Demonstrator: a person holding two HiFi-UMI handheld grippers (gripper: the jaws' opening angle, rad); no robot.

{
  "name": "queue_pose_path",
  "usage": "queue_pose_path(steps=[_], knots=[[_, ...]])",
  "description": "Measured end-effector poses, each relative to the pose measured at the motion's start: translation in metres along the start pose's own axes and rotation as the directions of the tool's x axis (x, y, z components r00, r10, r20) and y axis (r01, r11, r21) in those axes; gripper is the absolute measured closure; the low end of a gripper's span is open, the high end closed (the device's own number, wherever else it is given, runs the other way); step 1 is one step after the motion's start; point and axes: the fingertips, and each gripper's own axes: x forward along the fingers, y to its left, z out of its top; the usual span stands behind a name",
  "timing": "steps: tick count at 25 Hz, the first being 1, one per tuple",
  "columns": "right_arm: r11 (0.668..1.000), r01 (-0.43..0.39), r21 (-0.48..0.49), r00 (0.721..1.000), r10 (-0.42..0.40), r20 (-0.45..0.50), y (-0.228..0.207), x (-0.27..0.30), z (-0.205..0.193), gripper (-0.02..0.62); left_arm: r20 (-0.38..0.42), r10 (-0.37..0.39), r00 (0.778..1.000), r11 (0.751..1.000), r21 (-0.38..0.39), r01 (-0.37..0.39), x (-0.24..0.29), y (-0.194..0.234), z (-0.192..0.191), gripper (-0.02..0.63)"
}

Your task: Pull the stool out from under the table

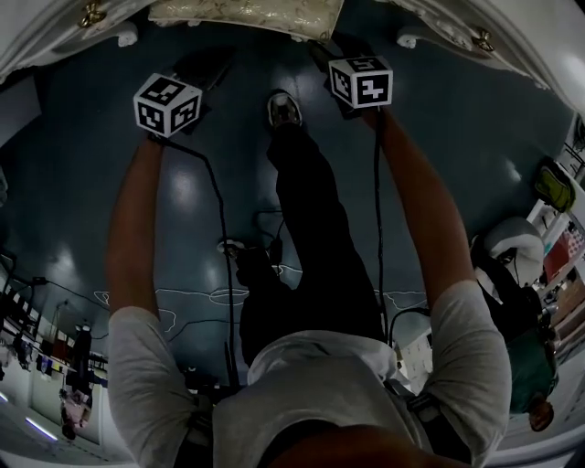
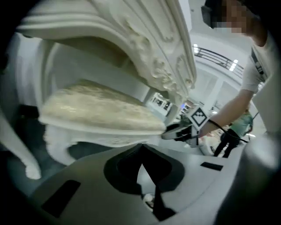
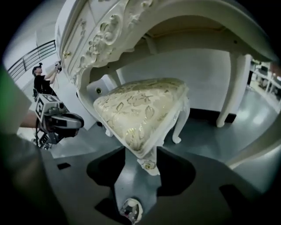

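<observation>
The stool [image 3: 140,110] stands under the carved white table [image 3: 105,35], its seat lying lengthwise along the table's front. One front corner points out at the right gripper [image 3: 142,151], whose jaws clasp that corner. The left gripper [image 2: 140,148] is clenched on nothing, its tip just under the seat's rim.

Stool [image 1: 247,16] at twelve o'clock, under table [image 1: 55,37]; left gripper [image 1: 207,69] at eleven and right gripper [image 1: 333,51] at one, just before its front edge; shoe [image 1: 284,110] between them; cable [image 1: 219,210] trailing toward six.
</observation>
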Motion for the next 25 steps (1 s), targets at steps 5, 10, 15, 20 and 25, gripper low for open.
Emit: queue_pose_path(steps=[5, 10, 15, 20, 25], knots=[[0.976, -0.076, 0.203, 0.993, 0.054, 0.109, 0.000, 0.000, 0.009, 0.322, 0.037, 0.379, 0.925, 0.922, -0.104, -0.373, -0.088, 0.141, 0.002, 0.550], [0.920, -0.157, 0.358, 0.985, 0.120, 0.124, -0.001, 0.005, 0.006, 0.298, 0.211, 0.261, 0.942, 0.929, -0.321, -0.185, -0.084, 0.170, 0.051, 0.295], [0.910, -0.189, 0.369, 0.981, 0.156, 0.117, 0.000, 0.005, 0.007, 0.298, 0.202, 0.228, 0.952, 0.912, -0.387, -0.137, -0.057, 0.175, 0.065, 0.295], [0.919, -0.205, 0.335, 0.977, 0.173, 0.125, 0.003, 0.001, 0.012, 0.298, 0.204, 0.213, 0.956, 0.883, -0.459, -0.099, -0.055, 0.176, 0.060, 0.293], [0.870, -0.239, 0.431, 0.965, 0.165, 0.203, 0.004, -0.003, 0.028, 0.255, 0.208, 0.219, 0.953, 0.842, -0.533, -0.077, -0.054, 0.175, 0.056, 0.290]])
